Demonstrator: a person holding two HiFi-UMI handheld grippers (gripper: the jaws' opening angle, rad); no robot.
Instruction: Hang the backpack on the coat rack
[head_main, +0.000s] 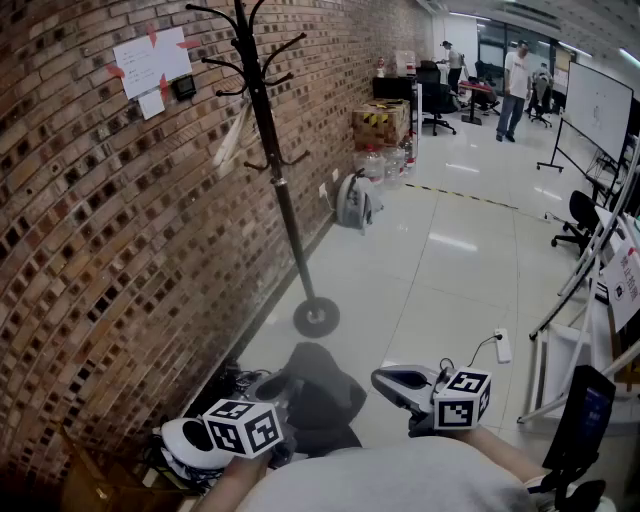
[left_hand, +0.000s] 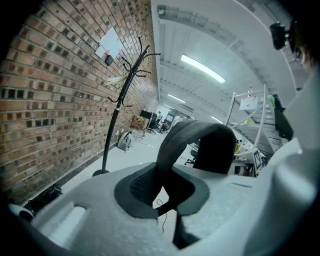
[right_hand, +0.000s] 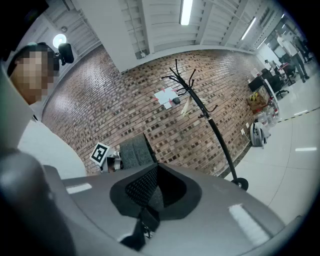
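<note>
The black coat rack (head_main: 270, 140) stands by the brick wall, its round base (head_main: 316, 317) on the floor ahead of me; it also shows in the left gripper view (left_hand: 116, 107) and the right gripper view (right_hand: 212, 125). The dark grey backpack (head_main: 318, 393) hangs low between both grippers, well short of the rack. My left gripper (left_hand: 167, 187) is shut on a padded strap (left_hand: 197, 137) that arches up from its jaws. My right gripper (right_hand: 150, 202) is shut on another strap (right_hand: 134, 151). In the head view the left gripper (head_main: 262, 392) and right gripper (head_main: 395, 383) flank the bag.
A grey-white bag (head_main: 355, 200) leans on the wall beyond the rack, with cardboard boxes (head_main: 380, 122) and water bottles behind it. A power strip (head_main: 502, 345) lies on the floor at right. Cables (head_main: 215, 385) clutter the wall base. A whiteboard (head_main: 598, 105) and people stand far off.
</note>
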